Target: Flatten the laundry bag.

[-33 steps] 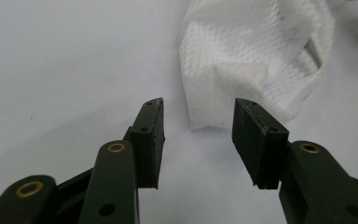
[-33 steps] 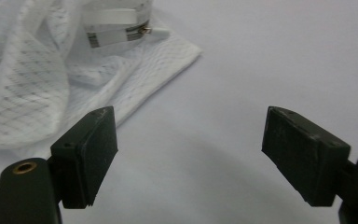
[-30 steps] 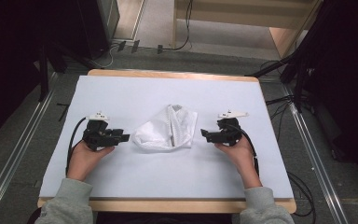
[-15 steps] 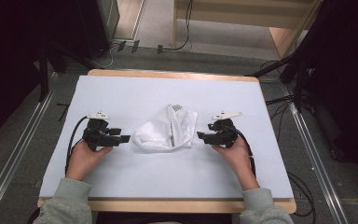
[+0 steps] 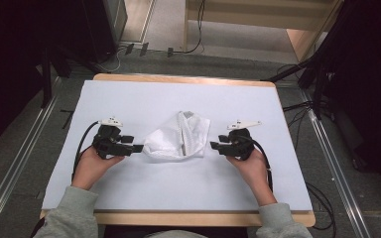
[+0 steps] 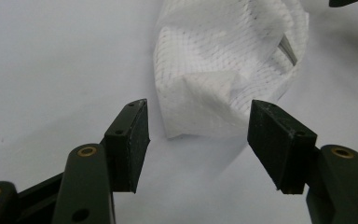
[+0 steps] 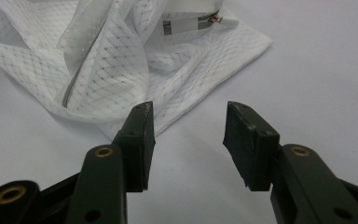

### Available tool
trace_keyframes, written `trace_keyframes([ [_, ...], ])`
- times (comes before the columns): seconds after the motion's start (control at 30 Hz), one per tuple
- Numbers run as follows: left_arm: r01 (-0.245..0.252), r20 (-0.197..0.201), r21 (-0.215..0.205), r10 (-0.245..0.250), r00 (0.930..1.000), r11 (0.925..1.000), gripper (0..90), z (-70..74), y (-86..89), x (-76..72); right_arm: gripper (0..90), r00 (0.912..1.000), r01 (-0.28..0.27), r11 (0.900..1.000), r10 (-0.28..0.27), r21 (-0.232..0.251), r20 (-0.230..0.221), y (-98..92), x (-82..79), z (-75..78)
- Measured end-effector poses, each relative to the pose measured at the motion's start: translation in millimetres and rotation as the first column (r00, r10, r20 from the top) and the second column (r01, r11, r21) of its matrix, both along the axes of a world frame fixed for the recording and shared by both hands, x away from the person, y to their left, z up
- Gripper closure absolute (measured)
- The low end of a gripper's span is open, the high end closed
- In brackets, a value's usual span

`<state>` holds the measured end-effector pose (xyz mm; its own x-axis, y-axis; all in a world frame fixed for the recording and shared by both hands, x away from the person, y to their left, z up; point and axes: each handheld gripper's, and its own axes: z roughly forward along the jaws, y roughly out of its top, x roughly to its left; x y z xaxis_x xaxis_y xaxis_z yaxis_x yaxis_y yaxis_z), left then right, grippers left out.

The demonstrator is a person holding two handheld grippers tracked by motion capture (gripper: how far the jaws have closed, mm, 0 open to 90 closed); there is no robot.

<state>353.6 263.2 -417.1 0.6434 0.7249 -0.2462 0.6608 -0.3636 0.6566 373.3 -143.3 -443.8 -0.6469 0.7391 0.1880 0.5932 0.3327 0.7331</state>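
Approach step: mesh bag (image 5: 178,141) lies crumpled mid-desk (image 5: 129,99). Left gripper (image 5: 138,148) has just opened wide, right gripper (image 5: 213,145) has been narrowing; both empty. Next: nip the bag's edges.

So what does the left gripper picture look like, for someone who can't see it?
A crumpled white mesh bag lies on a pale table, with one folded corner reaching toward the camera. The left claw has its two black jaws spread wide just in front of that corner, not touching it; they have just been opening.
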Motion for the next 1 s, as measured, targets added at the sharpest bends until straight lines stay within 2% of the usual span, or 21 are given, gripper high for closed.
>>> trace_keyframes([
  [0.17, 0.016, 0.016, 0.0, -0.016, 0.9997, 0.9999, 38.8, 4.5, -6.9, 0.7, 58.6, 0.9999, -0.015, 1.0, 0.015, -0.011, -0.001, 1.7, -1.6, -0.7],
  [0.3, 0.031, 0.023, 0.014, -0.032, 0.9992, 0.9994, 38.4, 7.3, -12.4, 1.6, 60.7, 0.9998, -0.019, 1.0, 0.019, 0.002, -0.001, 1.5, -1.0, -1.2],
  [0.4, 0.043, 0.029, -0.006, -0.043, 0.9987, 0.999, 38.9, 10.8, -17.8, 1.1, 63.8, 0.9996, -0.022, 1.0, 0.022, 0.003, -0.018, 1.5, -1.9, -1.8],
  [0.47, 0.056, 0.024, -0.005, -0.055, 0.9982, 0.9984, 39.4, 11.8, -19.4, 0.5, 64.5, 0.9995, -0.023, 1.0, 0.023, 0.003, -0.02, 2.0, -1.9, -1.9],
  [0.5, 0.065, 0.026, -0.001, -0.065, 0.9976, 0.9979, 40.1, 12.5, -21.4, -0.6, 65.8, 0.9994, -0.023, 1.0, 0.024, 0.018, -0.027, 2.8, -2.1, -1.1],
  [0.57, 0.084, 0.035, 0.012, -0.084, 0.9958, 0.9964, 40.3, 16.1, -28.7, -3.0, 65.8, 0.9996, -0.02, 1.0, 0.021, 0.016, -0.019, 4.4, -3.0, 0.0],
  [0.73, 0.1, 0.041, 0.006, -0.101, 0.9941, 0.9949, 40.7, 18.7, -38.9, -2.6, 65.6, 0.9995, -0.028, 1.0, 0.028, 0.0, -0.017, 6.6, -4.3, -1.2],
  [0.83, 0.113, 0.041, 0.012, -0.113, 0.9927, 0.9935, 41.1, 17.6, -48.0, -1.7, 64.3, 0.9994, -0.032, 0.999, 0.032, -0.005, -0.016, 7.3, -5.7, -1.8],
  [0.87, 0.129, 0.039, 0.023, -0.129, 0.9908, 0.9914, 41.2, 16.4, -55.8, -0.4, 64.1, 0.9994, -0.031, 1.0, 0.031, -0.005, -0.015, 7.2, -5.6, -1.9],
  [1.0, 0.15, 0.033, 0.016, -0.151, 0.988, 0.9885, 41.5, 13.1, -68.9, 5.8, 63.5, 0.9994, -0.03, 0.999, 0.03, -0.012, -0.018, 6.3, -5.7, -3.0],
])
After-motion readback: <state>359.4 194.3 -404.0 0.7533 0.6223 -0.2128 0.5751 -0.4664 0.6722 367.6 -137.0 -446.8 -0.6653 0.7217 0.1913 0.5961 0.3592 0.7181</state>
